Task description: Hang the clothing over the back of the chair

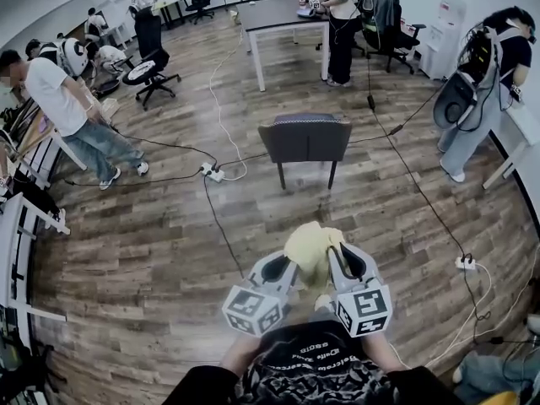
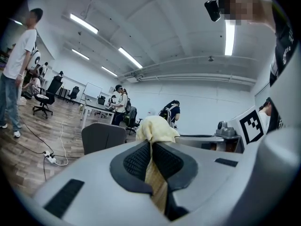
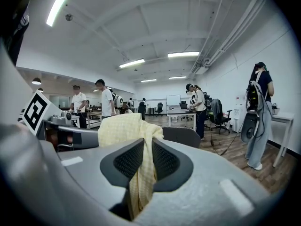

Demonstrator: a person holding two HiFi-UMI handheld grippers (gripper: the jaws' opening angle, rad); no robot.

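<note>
While we face the chair, our left gripper clamps the yellow cloth. Our right gripper pinches the same cloth.

Left tool and right tool side by side, near level, both jaws clamped on yellow cloth.

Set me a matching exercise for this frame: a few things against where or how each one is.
Things:
1 yellow garment
2 chair
3 power strip
4 table

States:
a on the floor, left of the chair
b dark grey, standing mid-floor
c clamped in the left gripper and the right gripper
d far side of the room, a person standing at it

Pairs: 1-c, 2-b, 3-a, 4-d
</note>
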